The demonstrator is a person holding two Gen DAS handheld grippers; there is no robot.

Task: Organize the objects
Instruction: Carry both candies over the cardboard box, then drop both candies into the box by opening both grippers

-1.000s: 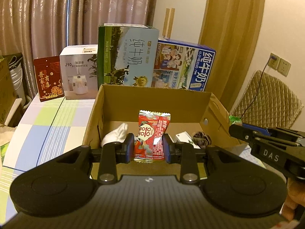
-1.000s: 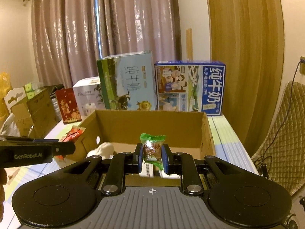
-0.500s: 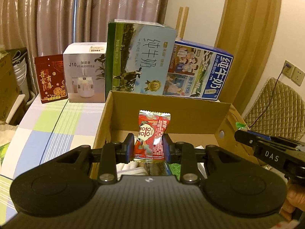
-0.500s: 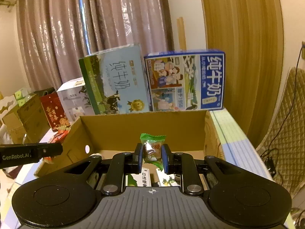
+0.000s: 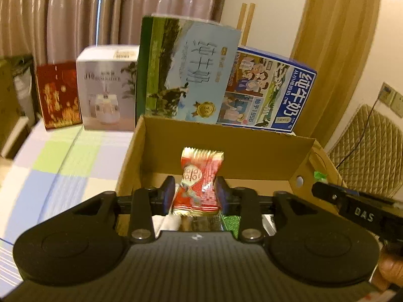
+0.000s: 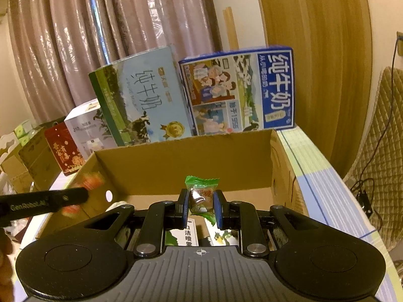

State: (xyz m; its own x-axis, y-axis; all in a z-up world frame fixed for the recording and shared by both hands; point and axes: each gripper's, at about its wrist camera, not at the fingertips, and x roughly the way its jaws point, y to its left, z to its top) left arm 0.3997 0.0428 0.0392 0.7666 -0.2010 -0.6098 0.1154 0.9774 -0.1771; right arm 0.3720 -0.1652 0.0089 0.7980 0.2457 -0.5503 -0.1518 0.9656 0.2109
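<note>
A red candy wrapper, printed with white rounded characters that are too blurred to read, is clamped between the pads of the left gripper and is held above the near edge of an open cardboard box. A green-topped candy, on whose brown label the character 糖 can be made out, is pinched upright between the blue-faced pads of the right gripper, also over the box. On the side of the left tool, seen from the right wrist view, "GenRobot.AI" is printed; on the right tool, seen from the left wrist view, "DAS" is printed. Inside the box, packets with green printing and partly legible Chinese characters are glimpsed beneath the fingers.

Behind the box a tall green-and-pale-blue milk carton is stood, lettered 纯牛奶 with a gold medal seal, and beside it a blue milk carton is set, bearing the same 纯牛奶 in white and cartoon panels. To their left a white box picturing a humidifier and a red packet with gold characters are placed. Everything is rested on a checked cloth of green, blue and white squares. Pinkish curtains, a wood-grain panel, a quilted chair back and a wall socket are seen around.
</note>
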